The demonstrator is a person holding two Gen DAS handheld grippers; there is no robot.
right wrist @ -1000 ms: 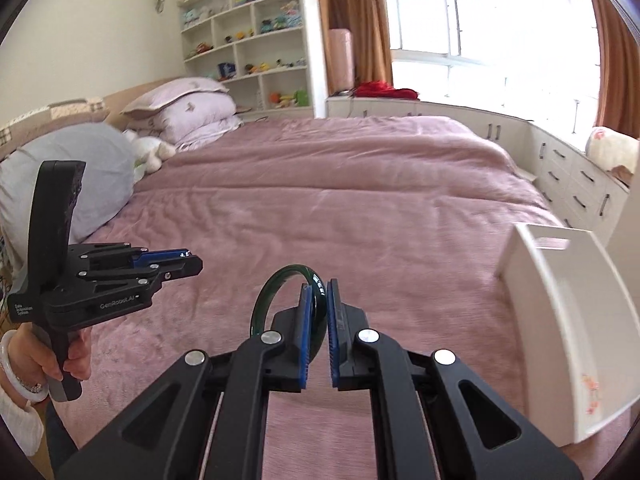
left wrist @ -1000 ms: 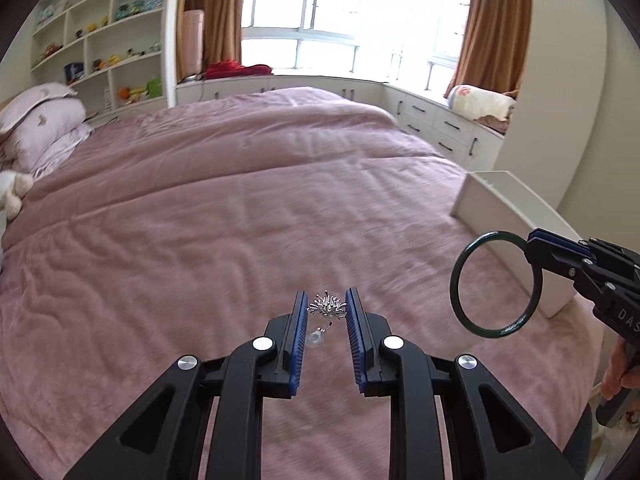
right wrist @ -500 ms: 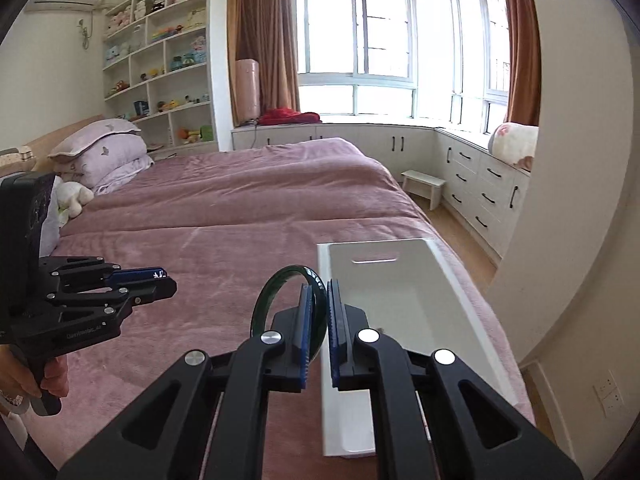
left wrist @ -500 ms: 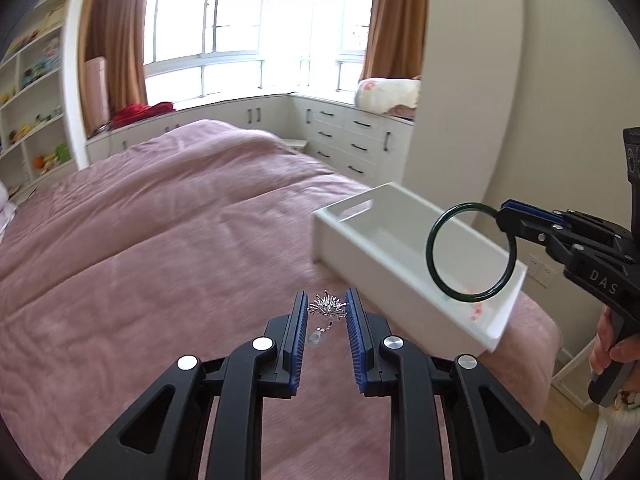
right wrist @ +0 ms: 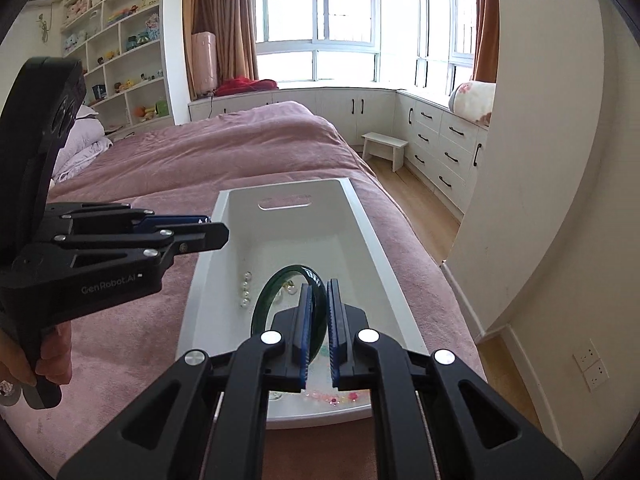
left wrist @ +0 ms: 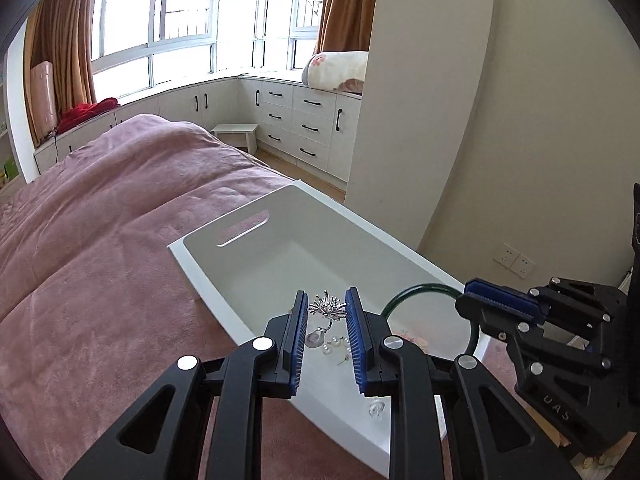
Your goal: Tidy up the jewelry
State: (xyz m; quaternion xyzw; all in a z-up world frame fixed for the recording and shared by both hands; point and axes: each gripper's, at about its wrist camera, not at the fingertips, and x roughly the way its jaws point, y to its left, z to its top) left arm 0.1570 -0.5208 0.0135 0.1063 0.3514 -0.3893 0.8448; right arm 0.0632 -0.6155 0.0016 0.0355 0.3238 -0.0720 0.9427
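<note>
My left gripper (left wrist: 326, 304) is shut on a silver spiky brooch (left wrist: 327, 307) with a hanging drop, held over the near part of the white tray (left wrist: 208, 276). My right gripper (right wrist: 318, 292) is shut on a dark green bangle (right wrist: 272, 292) and holds it upright over the tray (right wrist: 200, 264). In the left wrist view the bangle (left wrist: 408, 292) and right gripper (left wrist: 496, 306) show at the right. In the right wrist view the left gripper (right wrist: 212, 228) reaches over the tray's left rim. Pearl earrings (left wrist: 334, 344) and small pieces (right wrist: 245, 290) lie on the tray floor.
The tray sits at the corner of a bed with a pink blanket (left wrist: 100, 240). A cream wall (left wrist: 520, 140) stands right of the bed. White drawers (right wrist: 440, 136) and a small stool (right wrist: 384, 148) stand under the windows. Shelves (right wrist: 120, 48) hold toys.
Both grippers have swung right from over the open bed to above the white tray, still holding the brooch and the bangle. The tray's contents now show.
</note>
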